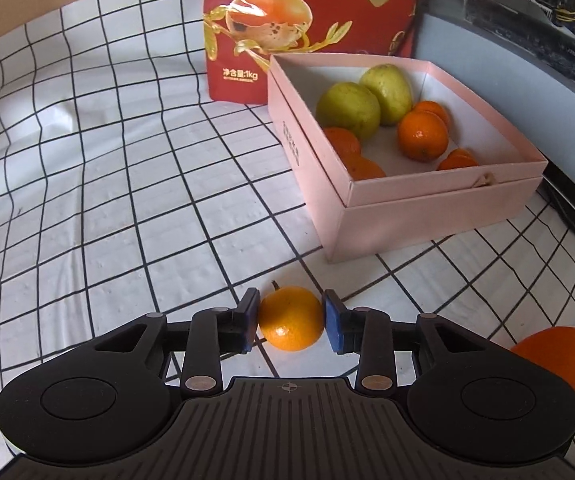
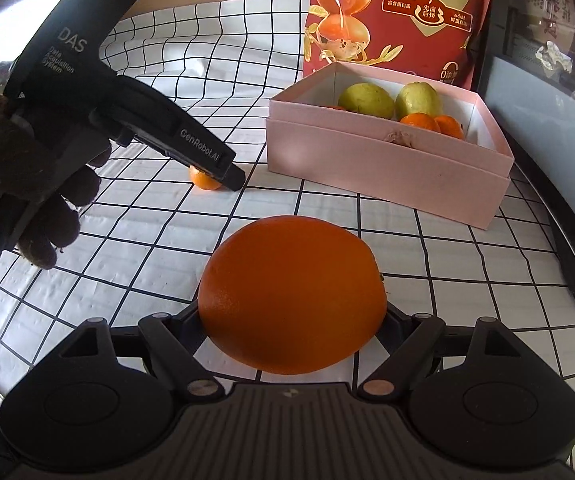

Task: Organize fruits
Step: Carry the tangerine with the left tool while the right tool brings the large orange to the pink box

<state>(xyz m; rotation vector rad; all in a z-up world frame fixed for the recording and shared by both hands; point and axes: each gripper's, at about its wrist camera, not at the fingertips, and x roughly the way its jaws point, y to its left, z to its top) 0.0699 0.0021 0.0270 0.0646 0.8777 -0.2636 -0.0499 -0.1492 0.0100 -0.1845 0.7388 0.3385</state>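
A small mandarin with a short stem lies on the checked cloth, just in front of the pink box. My left gripper straddles it, one blue pad close on each side, and I see no squeeze. From the right wrist view, the left gripper slants down over the same mandarin. My right gripper is shut on a large orange, which hides its fingertips and hangs above the cloth. That orange also shows at the left view's lower right. The box holds two green fruits and several mandarins.
A red snack bag stands behind the box. To the right, a dark framed panel runs along the table edge. A gloved hand holds the left gripper. White checked cloth spreads out to the left.
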